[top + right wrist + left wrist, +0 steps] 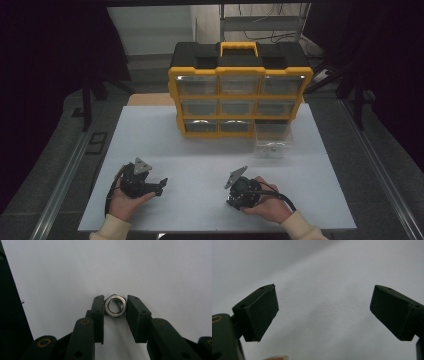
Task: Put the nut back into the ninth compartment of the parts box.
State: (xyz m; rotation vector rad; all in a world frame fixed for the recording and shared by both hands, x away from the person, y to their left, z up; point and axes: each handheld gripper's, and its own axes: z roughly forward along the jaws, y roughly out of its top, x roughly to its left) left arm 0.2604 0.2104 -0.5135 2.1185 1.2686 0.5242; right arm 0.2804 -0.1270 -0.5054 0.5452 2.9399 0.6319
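Steel shows between our right gripper point(115, 306) jaws: a small silver hexagonal metal nut point(115, 306) lying flat on the white table sheet point(200, 170), both black pads against its sides, gripping it. From above, the nut is hidden under that gripper point(239, 195) at the near right. Our left gripper point(323, 305) at the near left gapes wide over bare sheet, holding nothing. Farther off stands a yellow-and-black plastic drawer cabinet point(240, 95); a clear plastic drawer point(272, 142) sits pulled out at its lower right, its contents too small to make out.
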